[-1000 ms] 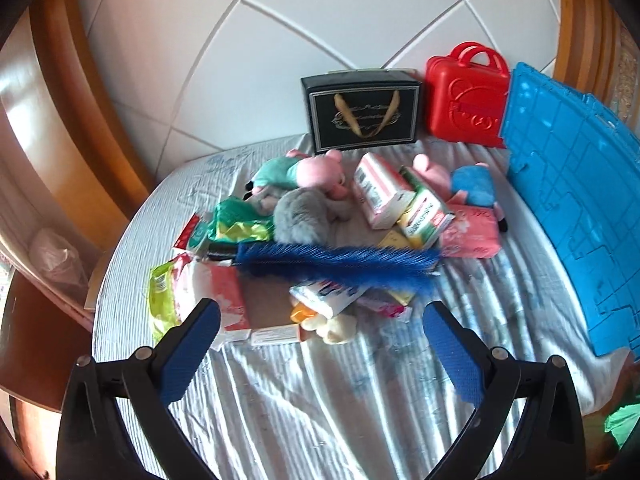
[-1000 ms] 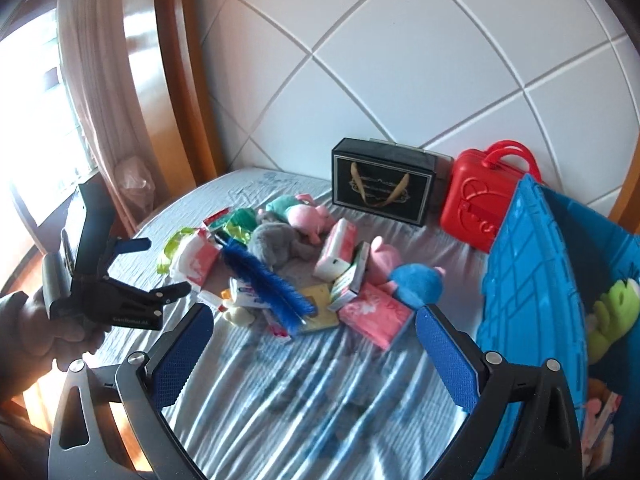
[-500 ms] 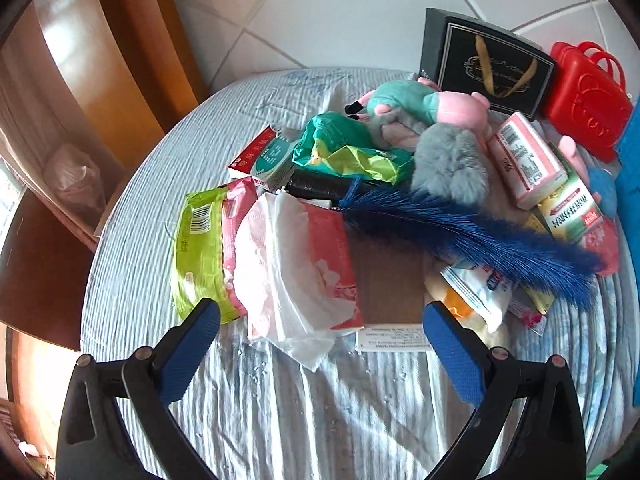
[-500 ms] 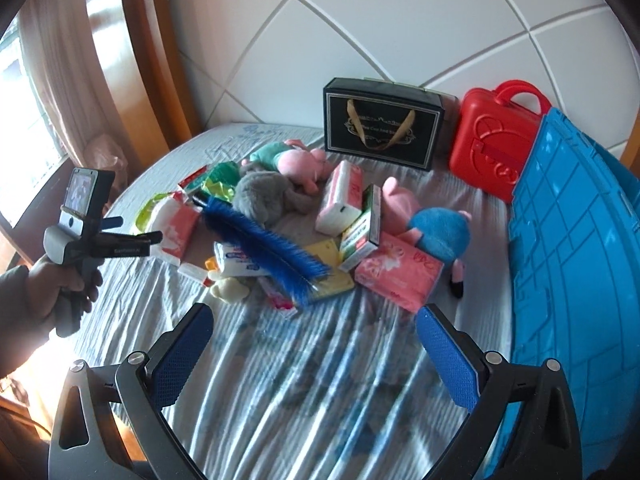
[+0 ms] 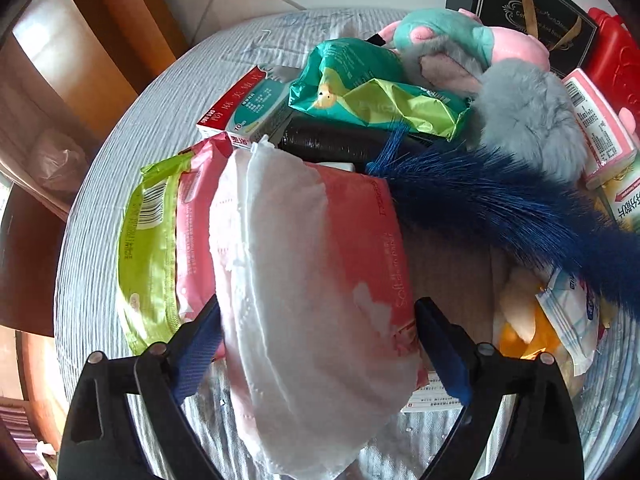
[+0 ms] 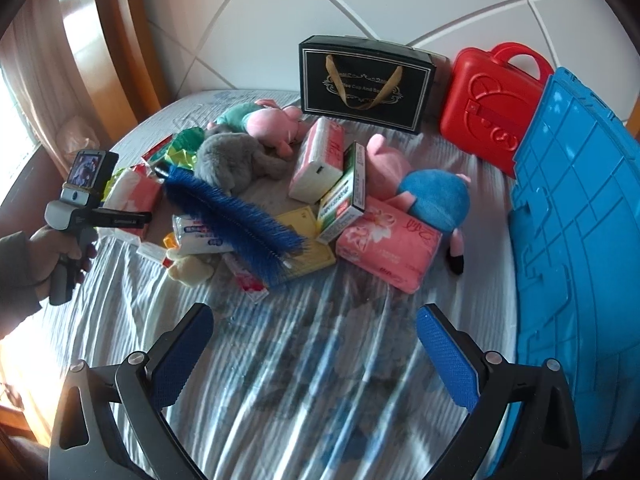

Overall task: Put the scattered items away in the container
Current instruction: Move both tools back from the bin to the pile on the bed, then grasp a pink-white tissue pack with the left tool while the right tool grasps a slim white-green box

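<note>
Two fisheye views over a bed sheet [image 6: 320, 380], grey-blue striped and rumpled, filling the lower half of each frame. White quilted headboard [image 6: 248, 12] across the top; wooden frame [image 6: 116, 20] curving down the upper left. Blue plastic container [image 6: 576, 240] at the right edge of the right wrist view, its ribbed wall facing the pile. Black gift bag [image 6: 364, 80] top centre, gold lettering partly legible as "Coffee Cup And Sa…"; red toy suitcase [image 6: 488, 108] just right of it. Barcode on the green packet [image 5: 144, 240] at centre left of the left wrist view; "Soft" readable on the pink tissue pack [image 5: 320, 264] in mid-frame, a white tissue trailing over it toward the bottom edge. Blue bristle brush [image 5: 500, 204] lying across the pile to the right. Left gripper [image 5: 318, 340] spread wide, fingers straddling the pink tissue pack without clamping. Right gripper [image 6: 316, 352] wide open too, holding nothing, above bare sheet at bottom centre.
</note>
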The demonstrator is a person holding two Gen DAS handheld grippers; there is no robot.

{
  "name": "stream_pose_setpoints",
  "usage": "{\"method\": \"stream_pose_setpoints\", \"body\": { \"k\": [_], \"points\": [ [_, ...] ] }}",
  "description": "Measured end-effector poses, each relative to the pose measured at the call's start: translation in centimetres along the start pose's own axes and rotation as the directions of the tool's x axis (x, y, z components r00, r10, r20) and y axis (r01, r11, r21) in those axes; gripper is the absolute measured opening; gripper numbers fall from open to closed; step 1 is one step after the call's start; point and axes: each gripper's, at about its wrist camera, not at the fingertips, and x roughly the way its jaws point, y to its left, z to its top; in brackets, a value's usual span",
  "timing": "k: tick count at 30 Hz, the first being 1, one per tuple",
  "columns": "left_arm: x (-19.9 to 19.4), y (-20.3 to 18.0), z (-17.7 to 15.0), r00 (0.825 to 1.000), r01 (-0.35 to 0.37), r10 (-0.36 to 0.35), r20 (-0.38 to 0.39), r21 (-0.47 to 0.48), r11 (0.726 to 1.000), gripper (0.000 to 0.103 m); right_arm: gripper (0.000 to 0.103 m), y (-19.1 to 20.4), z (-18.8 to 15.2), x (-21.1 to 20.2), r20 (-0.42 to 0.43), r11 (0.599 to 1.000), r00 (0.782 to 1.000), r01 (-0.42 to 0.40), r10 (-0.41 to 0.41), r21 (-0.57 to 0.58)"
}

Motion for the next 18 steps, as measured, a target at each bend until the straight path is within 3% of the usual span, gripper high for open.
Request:
{"method": "stream_pose_setpoints", "body": {
  "k": [3, 9, 15, 18],
  "points": [
    [-0.8, 0.2, -0.5, 1.000, 0.013, -0.013, 0.016, 0.004, 1.000, 0.075, 0.103, -1.0, 0.5, 2.5, -0.037, 1.000, 0.999, 0.021, -0.021, 0.001],
    [-3.2, 0.9, -2.4, 0.997, 0.033, -0.033, 0.067, 0.006, 0.999, 0.073, 0.103, -3.0, 2.3, 6.5, -0.044, 0.998, 0.998, 0.051, -0.050, 0.032],
    [-4.8, 0.9, -3.6, 0.995, 0.025, -0.027, 0.091, 0.018, 1.000, 0.073, 0.103, -3.2, 5.8, 11.6, -0.010, 0.998, 0.998, 0.055, -0.056, -0.022],
    [-4.8, 1.2, -4.1, 0.996, 0.008, -0.010, 0.087, 0.023, 1.000, 0.073, 0.090, -3.6, 7.2, 14.8, -0.028, 0.998, 0.998, 0.060, -0.060, -0.023]
  ]
}}
